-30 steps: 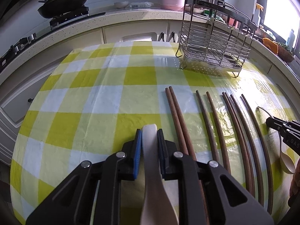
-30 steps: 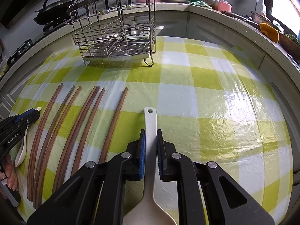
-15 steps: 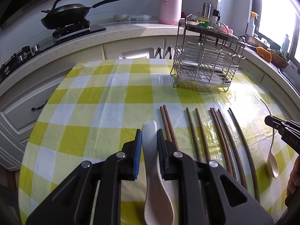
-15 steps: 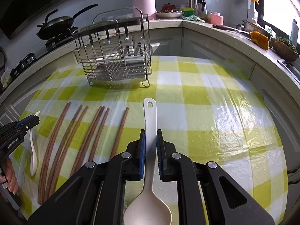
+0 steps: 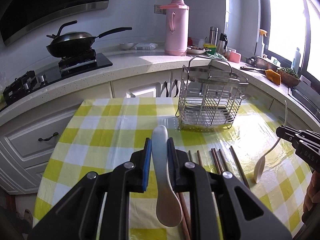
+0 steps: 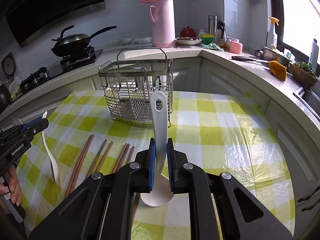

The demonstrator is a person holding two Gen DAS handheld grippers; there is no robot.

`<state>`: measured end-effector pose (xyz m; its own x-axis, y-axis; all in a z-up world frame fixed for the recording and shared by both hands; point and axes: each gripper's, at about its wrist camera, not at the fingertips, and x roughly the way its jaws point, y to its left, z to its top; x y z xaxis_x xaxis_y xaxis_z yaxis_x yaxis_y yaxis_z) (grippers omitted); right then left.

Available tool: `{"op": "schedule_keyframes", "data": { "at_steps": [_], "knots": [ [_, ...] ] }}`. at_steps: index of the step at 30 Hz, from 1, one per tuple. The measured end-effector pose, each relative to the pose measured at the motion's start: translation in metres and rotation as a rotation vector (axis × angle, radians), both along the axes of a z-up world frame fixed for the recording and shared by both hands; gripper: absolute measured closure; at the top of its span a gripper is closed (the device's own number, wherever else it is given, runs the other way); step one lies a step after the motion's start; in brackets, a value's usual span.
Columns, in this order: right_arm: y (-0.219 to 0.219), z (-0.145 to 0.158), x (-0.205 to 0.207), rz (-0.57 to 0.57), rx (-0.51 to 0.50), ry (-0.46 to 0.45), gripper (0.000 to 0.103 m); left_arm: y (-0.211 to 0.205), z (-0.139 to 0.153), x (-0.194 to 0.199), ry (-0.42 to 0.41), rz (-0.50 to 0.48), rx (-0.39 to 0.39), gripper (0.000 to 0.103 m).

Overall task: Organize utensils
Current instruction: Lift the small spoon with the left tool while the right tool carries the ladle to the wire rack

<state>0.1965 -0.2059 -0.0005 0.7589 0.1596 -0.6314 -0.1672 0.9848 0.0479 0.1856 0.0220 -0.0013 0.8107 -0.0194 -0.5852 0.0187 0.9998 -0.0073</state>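
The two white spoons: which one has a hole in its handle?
The spoon in the right gripper: that long-handled spoon has a slot near its handle tip. The short spoon in the left gripper has a plain, rounded handle.

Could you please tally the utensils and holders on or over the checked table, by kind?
White spoons: 2
Wooden chopsticks: 8
Wire utensil rack: 1
Total: 11
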Motion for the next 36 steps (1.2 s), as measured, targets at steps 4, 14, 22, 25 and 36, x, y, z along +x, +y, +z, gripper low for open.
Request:
{"op": "schedule_keyframes", "data": {
  "at_steps": [4, 14, 22, 25, 36],
  "knots": [
    [0.006, 0.014, 0.005, 0.016, -0.01, -0.031, 0.092, -0.006, 0.017, 0.009, -0.034, -0.015, 0.014, 0.087],
    [0.012, 0.078, 0.046, 0.064, -0.005, -0.145, 0.099, -0.026, 0.082, 0.07, -0.14, -0.064, 0.002, 0.087],
    [0.019, 0.133, 0.088, 0.075, 0.021, -0.24, 0.099, -0.051, 0.127, 0.123, -0.241, -0.071, -0.027, 0.087],
    [0.017, 0.142, 0.106, 0.066, 0.048, -0.255, 0.099, -0.054, 0.135, 0.144, -0.261, -0.053, -0.037, 0.087],
    [0.026, 0.118, 0.163, 0.077, 0.091, -0.234, 0.099, -0.066, 0.117, 0.195, -0.281, -0.032, -0.058, 0.087]
  ]
}}
